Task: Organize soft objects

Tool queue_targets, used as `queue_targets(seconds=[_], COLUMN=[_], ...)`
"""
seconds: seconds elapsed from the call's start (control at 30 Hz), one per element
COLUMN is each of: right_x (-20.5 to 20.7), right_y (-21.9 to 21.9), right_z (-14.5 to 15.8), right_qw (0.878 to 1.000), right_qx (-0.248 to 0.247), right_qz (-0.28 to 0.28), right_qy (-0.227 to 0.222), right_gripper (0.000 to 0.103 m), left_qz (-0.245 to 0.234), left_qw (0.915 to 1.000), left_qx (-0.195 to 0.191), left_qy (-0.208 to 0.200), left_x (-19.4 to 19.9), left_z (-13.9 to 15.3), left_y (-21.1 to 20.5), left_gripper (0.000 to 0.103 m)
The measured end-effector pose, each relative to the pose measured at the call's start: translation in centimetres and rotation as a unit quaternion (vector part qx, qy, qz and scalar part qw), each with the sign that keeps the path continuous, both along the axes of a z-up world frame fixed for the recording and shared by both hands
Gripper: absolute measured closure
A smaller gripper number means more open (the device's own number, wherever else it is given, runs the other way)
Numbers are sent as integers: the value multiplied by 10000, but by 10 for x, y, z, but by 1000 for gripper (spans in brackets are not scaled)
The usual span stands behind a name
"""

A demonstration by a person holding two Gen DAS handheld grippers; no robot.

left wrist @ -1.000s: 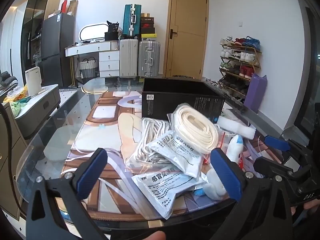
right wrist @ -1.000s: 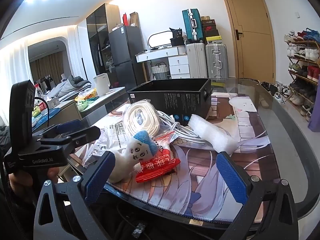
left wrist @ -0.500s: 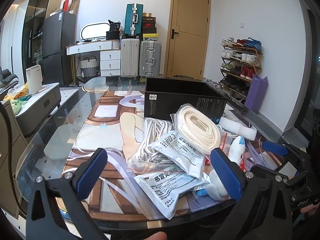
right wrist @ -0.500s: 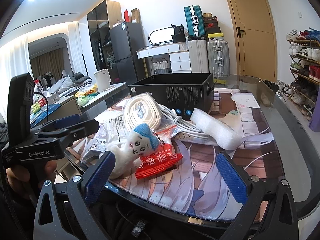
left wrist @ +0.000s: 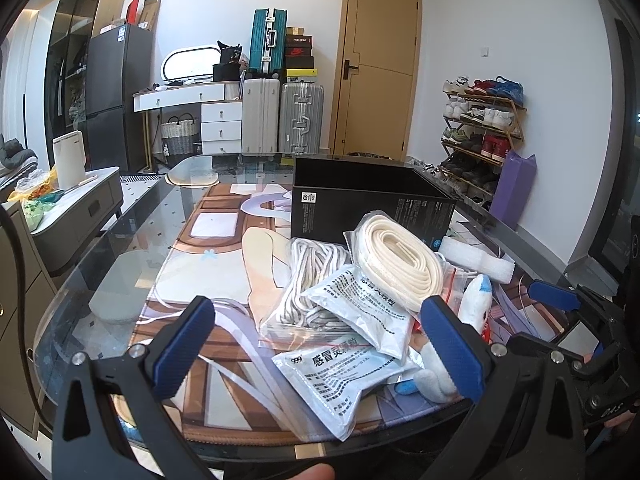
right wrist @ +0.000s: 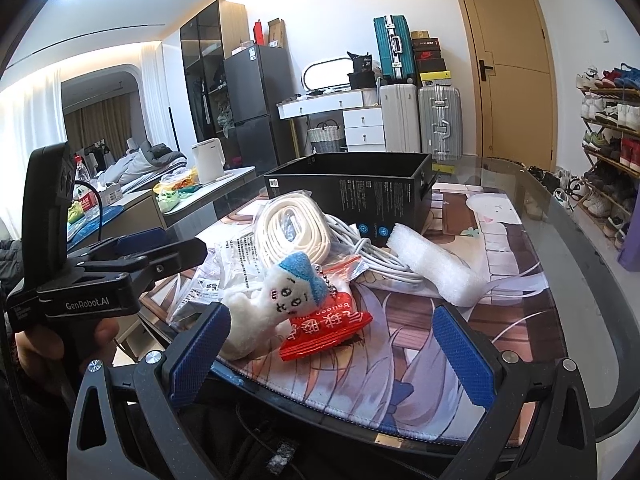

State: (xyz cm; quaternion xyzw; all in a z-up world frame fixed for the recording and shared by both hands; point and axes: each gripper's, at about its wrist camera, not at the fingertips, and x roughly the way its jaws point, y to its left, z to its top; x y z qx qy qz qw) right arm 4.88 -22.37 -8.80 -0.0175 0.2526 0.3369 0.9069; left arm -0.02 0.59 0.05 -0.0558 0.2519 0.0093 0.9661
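Note:
A pile of soft items lies on the printed mat in front of an open black box (left wrist: 368,200) (right wrist: 352,188). It holds a bagged cream strap coil (left wrist: 400,256) (right wrist: 294,230), a white rope bundle (left wrist: 308,280), white medicine pouches (left wrist: 344,372) (right wrist: 208,284), a white plush with blue cap (right wrist: 276,296) (left wrist: 472,308), a red snack packet (right wrist: 324,328) and a white foam roll (right wrist: 436,268) (left wrist: 476,256). My left gripper (left wrist: 320,354) is open and empty before the pouches. My right gripper (right wrist: 332,354) is open and empty, near the plush and packet.
The glass table (left wrist: 120,248) has a rounded near edge. The left gripper's body (right wrist: 100,280) shows at left in the right wrist view; the right one (left wrist: 580,320) at right in the left view. Suitcases (left wrist: 280,116), a door and a shoe rack (left wrist: 480,132) stand behind.
Both grippers have eased slightly closer to the pile; the items appear a little nearer. Nothing was grasped and the jaws stay open.

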Motion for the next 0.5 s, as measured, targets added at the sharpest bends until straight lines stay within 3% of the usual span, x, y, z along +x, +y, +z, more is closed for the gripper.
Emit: queue_targets(seconds=[0.5], right_x=[5], right_y=[17], right_z=[-3], right_qw=[9994], right_qx=[-88], right_qz=[287], right_qy=[162], right_gripper=[0], left_qz=[36], left_qw=[10000], left_qx=[-35], left_qy=[36], left_x=[1], left_z=[-1], left_y=[4], left_gripper=[0])
